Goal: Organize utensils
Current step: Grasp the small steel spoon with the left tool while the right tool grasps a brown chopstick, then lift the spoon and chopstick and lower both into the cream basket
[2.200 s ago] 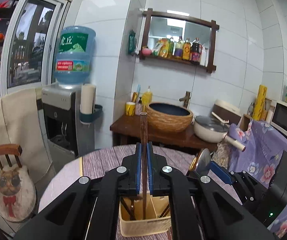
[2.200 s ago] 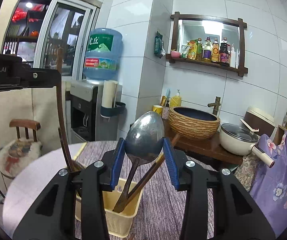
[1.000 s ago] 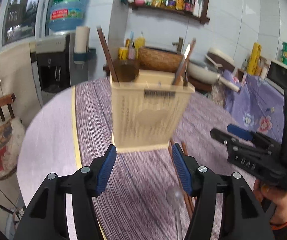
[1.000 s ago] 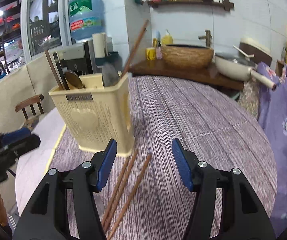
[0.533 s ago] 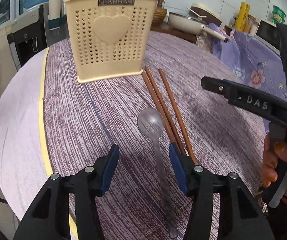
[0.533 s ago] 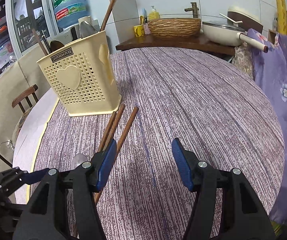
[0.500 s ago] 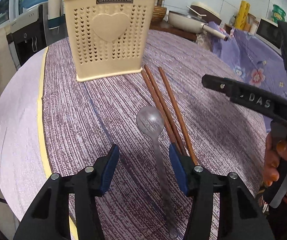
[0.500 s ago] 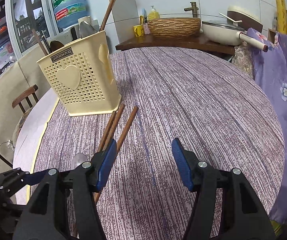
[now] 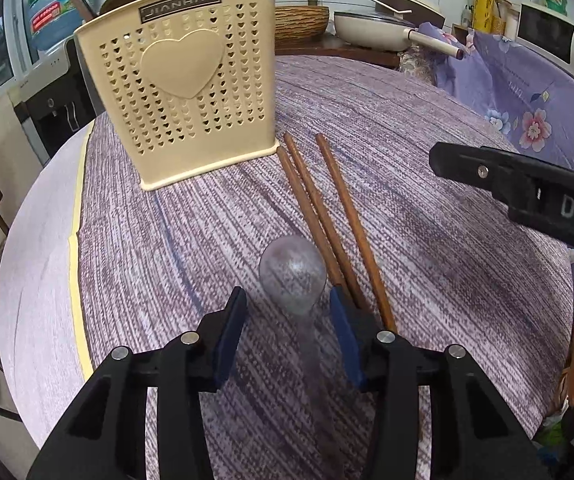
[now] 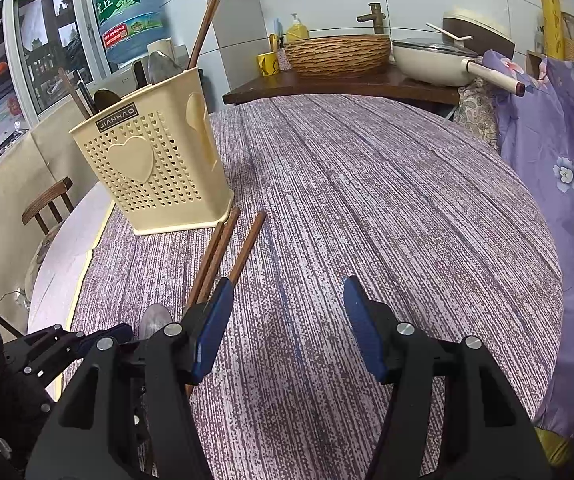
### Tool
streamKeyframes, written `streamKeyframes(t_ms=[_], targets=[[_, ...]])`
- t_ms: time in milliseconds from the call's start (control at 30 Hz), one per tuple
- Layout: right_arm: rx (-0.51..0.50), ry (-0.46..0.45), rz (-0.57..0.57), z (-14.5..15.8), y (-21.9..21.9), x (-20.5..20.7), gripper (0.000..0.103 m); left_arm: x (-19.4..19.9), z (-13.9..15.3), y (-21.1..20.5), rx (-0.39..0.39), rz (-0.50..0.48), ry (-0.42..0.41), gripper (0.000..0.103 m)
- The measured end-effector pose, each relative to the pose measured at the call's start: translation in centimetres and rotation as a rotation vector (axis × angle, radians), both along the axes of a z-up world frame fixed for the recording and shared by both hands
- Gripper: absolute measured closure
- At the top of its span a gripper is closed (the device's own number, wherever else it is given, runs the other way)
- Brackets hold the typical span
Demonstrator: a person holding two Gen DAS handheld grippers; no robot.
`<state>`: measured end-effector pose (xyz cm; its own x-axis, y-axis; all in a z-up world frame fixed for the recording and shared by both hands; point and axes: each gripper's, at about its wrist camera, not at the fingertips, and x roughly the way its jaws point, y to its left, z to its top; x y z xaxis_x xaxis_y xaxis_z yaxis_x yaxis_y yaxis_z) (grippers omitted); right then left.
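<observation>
A cream utensil holder (image 9: 183,84) with heart holes stands on the purple-striped table (image 9: 427,184), holding chopsticks and spoons (image 10: 159,66). A metal spoon (image 9: 293,276) lies flat on the cloth, its handle running toward me between the fingers of my open left gripper (image 9: 289,304). Three brown chopsticks (image 9: 327,216) lie just right of the spoon. My right gripper (image 10: 287,300) is open and empty above bare cloth, right of the chopsticks (image 10: 223,248). The holder also shows in the right wrist view (image 10: 155,164).
A wooden counter (image 10: 347,80) behind the table carries a woven basin (image 10: 337,54) and a cream pan (image 10: 439,60). A floral purple cloth (image 10: 559,152) hangs at the right. A water dispenser (image 10: 127,16) and a chair (image 10: 47,204) stand at the left.
My left gripper has moved forward and down over the spoon, so the spoon's neck now lies between its fingers. The right gripper has barely moved.
</observation>
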<state>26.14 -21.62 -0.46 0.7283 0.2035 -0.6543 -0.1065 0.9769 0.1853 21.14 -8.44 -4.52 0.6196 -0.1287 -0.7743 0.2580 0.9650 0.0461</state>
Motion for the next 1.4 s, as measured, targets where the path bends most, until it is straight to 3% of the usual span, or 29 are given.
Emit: streamKeyframes(t_ms=[133,367,633,900,1133,1300,1400], targets=[[-0.004,0.008,-0.007,-0.1,0.0,0.2,0.045,0.7,0.1,-0.6,0.009,0.002,0.004,0.067],[0.003,0.069,0.008,-0.8,0.9,2.1,0.045,1.0,0.2,-0.5,-0.009,0.019,0.002,0.067],[-0.033,0.135,0.068,-1.8,4.5,5.2,0.061,1.5,0.2,2.6,-0.022,0.088,0.0,0.067],[-0.113,0.184,0.037,-3.3,6.7,7.6,0.075,2.3,0.4,4.6,-0.035,0.136,0.001,0.067],[-0.172,0.169,0.016,-3.7,7.8,9.0,0.08,2.6,0.3,4.6,-0.034,0.135,0.002,0.067],[-0.166,0.171,0.014,-3.6,7.8,9.7,0.092,2.8,0.4,4.7,-0.039,0.135,0.003,0.067],[-0.145,0.172,0.011,-3.4,7.5,9.9,0.093,3.0,0.4,4.7,-0.045,0.135,0.004,0.068]])
